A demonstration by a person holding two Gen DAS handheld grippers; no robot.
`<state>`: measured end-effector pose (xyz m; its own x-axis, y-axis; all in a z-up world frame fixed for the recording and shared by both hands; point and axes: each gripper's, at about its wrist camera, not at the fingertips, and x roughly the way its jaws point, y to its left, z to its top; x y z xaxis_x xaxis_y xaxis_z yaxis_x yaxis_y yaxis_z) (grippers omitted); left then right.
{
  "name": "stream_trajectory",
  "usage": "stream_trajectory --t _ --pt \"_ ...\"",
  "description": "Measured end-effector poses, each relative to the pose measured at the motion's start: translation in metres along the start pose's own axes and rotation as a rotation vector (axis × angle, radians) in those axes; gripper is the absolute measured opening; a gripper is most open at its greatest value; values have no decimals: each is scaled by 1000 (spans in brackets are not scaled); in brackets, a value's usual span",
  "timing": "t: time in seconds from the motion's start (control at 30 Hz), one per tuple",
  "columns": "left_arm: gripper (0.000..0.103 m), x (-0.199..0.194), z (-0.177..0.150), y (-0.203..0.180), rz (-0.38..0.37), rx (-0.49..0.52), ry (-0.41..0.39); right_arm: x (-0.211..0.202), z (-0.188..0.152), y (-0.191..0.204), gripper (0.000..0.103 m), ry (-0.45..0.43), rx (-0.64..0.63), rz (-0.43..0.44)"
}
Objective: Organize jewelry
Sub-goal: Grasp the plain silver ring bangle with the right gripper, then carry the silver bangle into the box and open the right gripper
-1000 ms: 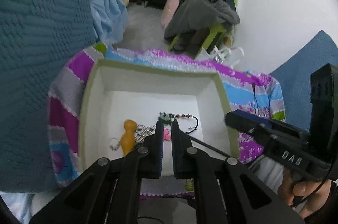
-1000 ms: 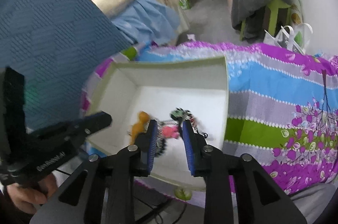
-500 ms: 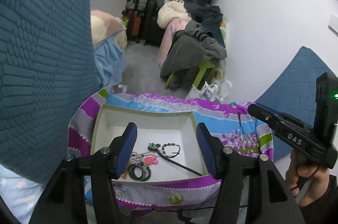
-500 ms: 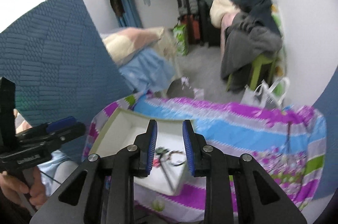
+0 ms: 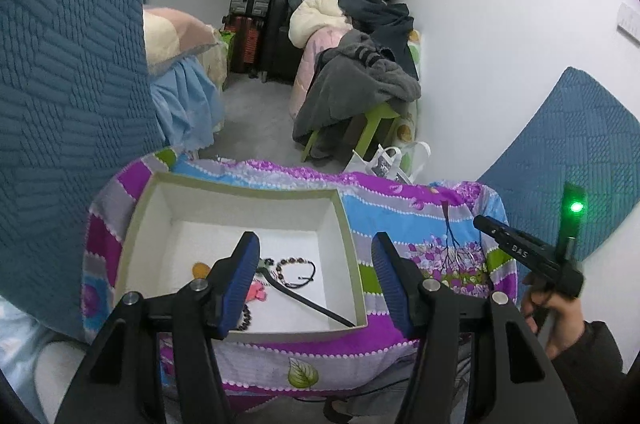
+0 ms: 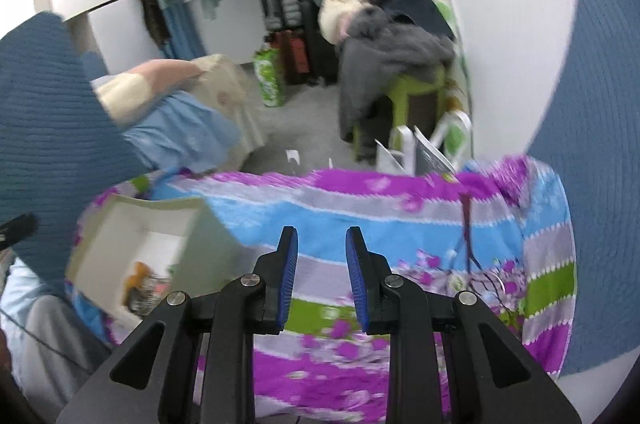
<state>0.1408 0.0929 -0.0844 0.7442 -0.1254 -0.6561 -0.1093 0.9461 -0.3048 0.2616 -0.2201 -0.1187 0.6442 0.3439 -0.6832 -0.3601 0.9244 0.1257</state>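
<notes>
The left gripper stands wide open and empty above the white box, where the beaded bracelet and other jewelry lie; the right gripper, narrowly parted, holds nothing over the striped cloth

The cloth over the bench runs in bands of magenta, sky blue, grey-lilac and lime green, edged with rows of pale scallops, with purple blossoms on a dark branch and a green leaf near its hem. The box is white inside with an olive-green rim. In it lie a dark beaded bracelet, a pink piece, an orange piece and a black cord. The left gripper is black with ribbed blue fingers; the right gripper has the same colours. The panels at the sides are teal with a woven block pattern
</notes>
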Motion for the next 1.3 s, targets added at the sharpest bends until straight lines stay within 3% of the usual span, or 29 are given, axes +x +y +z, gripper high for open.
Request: stream_trajectory --t 0.17,0.33,0.47,0.63,0.73,0.9,1.0,1.3 --pt "59 16 -16 1 15 -23 4 40 -25 -67 26 83 72 -31" --pt "59 33 -24 2 34 -27 31 66 -46 -107 27 151 66 -80" --pt "59 46 -27 1 41 -25 53 80 -59 -129 53 167 73 -117" --pt "59 61 -31 -1 51 -20 81 98 -68 -155 54 185 112 -145" --pt "59 70 -35 -1 56 -15 102 100 -69 -166 69 184 146 -166" --pt "59 82 -40 -3 60 -1 140 102 -72 -179 69 185 169 -203" --pt "59 82 -39 -3 90 18 124 108 -74 -182 69 211 172 -206" --pt "59 82 -36 4 86 -6 119 112 -78 -175 70 229 125 -256"
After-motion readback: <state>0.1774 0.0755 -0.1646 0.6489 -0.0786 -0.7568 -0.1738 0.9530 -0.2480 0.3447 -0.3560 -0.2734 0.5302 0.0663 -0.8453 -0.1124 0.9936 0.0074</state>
